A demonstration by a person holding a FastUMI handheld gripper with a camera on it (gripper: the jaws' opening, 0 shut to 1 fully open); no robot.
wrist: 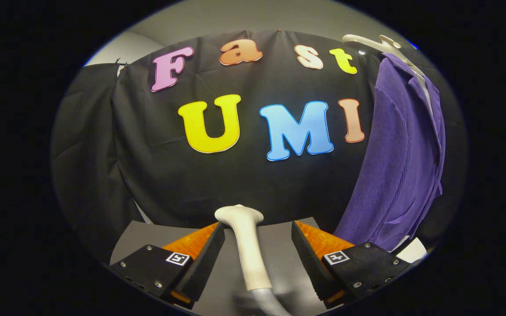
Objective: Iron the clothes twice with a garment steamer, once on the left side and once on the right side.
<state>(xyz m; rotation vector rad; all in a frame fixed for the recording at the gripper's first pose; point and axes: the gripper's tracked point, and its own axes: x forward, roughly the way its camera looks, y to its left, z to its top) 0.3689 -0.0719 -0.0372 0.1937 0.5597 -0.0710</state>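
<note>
A white garment steamer head (246, 245) lies on the grey table (147, 235), its handle running toward me and its nozzle end pointing at the wall. My gripper (257, 228) is open, with one black finger on each side of the handle. The left finger (204, 259) is close to or just touching the handle; the right finger (308, 256) stands apart from it. A grey hose (268, 305) leaves the handle's near end. A purple ribbed garment (393, 166) hangs on a white hanger (382, 44) to the right, beyond the right finger.
The black cloth wall (235, 175) stands just behind the table's far edge. A white object (412, 251) peeks out under the garment's hem, beside the right finger. Grey wall shows above the cloth.
</note>
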